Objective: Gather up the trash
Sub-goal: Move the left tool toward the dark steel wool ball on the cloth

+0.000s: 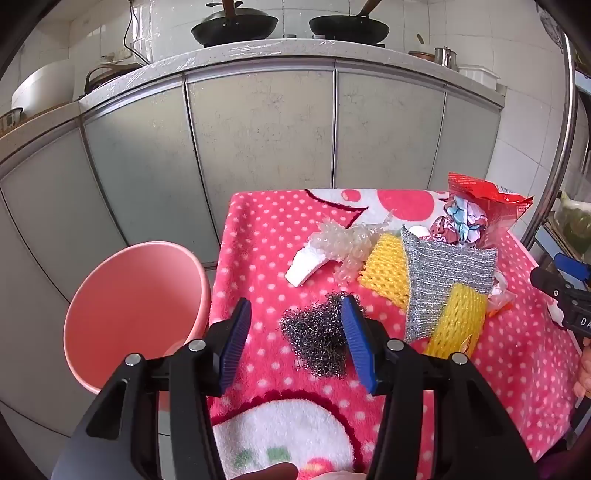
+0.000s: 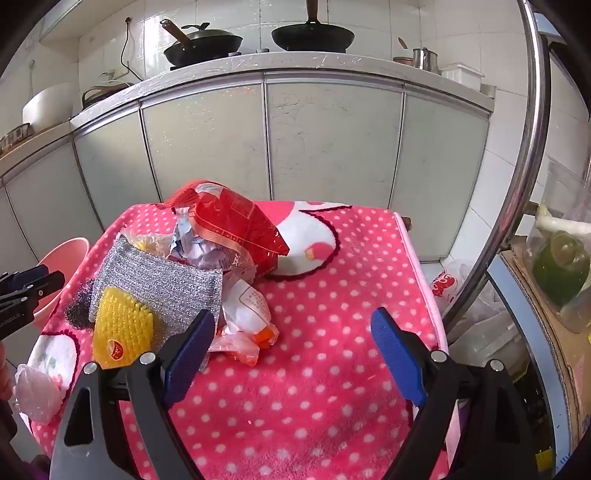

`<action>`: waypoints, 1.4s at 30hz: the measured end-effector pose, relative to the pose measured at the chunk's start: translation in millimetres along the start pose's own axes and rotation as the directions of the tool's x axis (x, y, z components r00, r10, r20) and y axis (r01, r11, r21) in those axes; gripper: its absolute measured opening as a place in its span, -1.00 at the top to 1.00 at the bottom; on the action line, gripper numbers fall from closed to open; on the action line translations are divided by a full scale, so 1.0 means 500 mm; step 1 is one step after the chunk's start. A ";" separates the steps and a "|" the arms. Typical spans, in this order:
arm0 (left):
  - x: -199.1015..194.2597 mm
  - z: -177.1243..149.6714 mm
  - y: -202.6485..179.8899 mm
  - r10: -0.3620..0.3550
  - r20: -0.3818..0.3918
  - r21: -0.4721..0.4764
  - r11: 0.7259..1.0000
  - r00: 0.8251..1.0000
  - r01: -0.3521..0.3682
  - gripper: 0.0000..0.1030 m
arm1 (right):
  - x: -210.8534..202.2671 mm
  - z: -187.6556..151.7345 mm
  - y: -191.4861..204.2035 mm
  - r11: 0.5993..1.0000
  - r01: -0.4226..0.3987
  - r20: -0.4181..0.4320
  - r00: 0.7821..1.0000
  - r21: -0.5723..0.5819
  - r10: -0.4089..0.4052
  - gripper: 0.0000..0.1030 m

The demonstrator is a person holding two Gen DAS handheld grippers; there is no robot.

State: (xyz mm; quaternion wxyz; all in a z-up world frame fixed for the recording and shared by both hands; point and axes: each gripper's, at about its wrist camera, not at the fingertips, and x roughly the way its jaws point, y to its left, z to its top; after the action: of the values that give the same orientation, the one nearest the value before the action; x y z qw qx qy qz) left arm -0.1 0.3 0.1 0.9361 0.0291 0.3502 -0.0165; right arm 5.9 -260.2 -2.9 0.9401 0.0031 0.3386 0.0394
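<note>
Trash lies heaped on a pink polka-dot blanket over a small table. A dark steel-wool ball sits just ahead of my open left gripper, near its right finger, not gripped. Behind it lie a white foam piece, crumpled clear wrap, yellow foam netting, a silver scouring cloth and a red snack bag. A pink bin stands left of the table. My right gripper is wide open over bare blanket, with a crumpled white-orange wrapper just beside its left finger.
Grey cabinet doors stand close behind the table, with woks on the counter above. A metal pole rises at the right beside a shelf holding a jar. A small white plastic bag lies at the blanket's near left corner.
</note>
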 end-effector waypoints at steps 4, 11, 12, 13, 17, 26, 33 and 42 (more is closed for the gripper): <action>0.005 0.001 -0.004 0.001 0.000 0.009 1.000 1.000 -0.001 0.00 | 0.000 -0.001 0.003 1.000 0.003 0.002 1.000 -0.002 -0.003 -0.65; 0.004 0.001 -0.006 0.000 -0.003 0.000 1.000 1.000 0.000 0.00 | -0.006 0.001 0.000 1.000 0.000 0.016 1.000 0.012 0.000 -0.65; 0.002 -0.003 0.006 -0.003 -0.006 -0.012 1.000 1.000 0.003 0.00 | -0.006 0.001 -0.003 1.000 0.000 0.017 1.000 0.013 0.000 -0.65; 0.001 -0.003 0.006 -0.003 -0.006 -0.011 1.000 1.000 0.003 0.00 | -0.007 0.001 -0.005 1.000 0.000 0.017 1.000 0.015 0.000 -0.65; 0.001 -0.005 0.003 -0.003 -0.005 -0.006 1.000 1.000 0.003 0.00 | -0.007 0.003 0.002 1.000 -0.009 0.013 1.000 0.009 0.009 -0.65; 0.003 -0.002 0.007 -0.003 -0.006 -0.006 1.000 1.000 0.003 0.00 | -0.008 0.002 0.001 1.000 -0.010 0.018 1.000 0.011 0.010 -0.65; 0.001 -0.003 0.004 -0.003 -0.006 -0.009 1.000 1.000 0.003 0.00 | -0.006 0.000 0.003 1.000 -0.010 0.018 1.000 0.005 0.010 -0.65; -0.001 -0.005 0.003 -0.002 -0.007 -0.011 1.000 1.000 0.002 0.00 | -0.006 -0.001 0.005 1.000 -0.010 0.017 1.000 0.004 0.010 -0.65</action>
State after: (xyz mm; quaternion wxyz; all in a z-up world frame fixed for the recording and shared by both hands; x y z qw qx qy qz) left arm -1.8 1.8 -1.5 0.9349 0.0239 0.3537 -0.0156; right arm 3.2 -257.9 -1.2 0.9427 0.0071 0.3307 0.0434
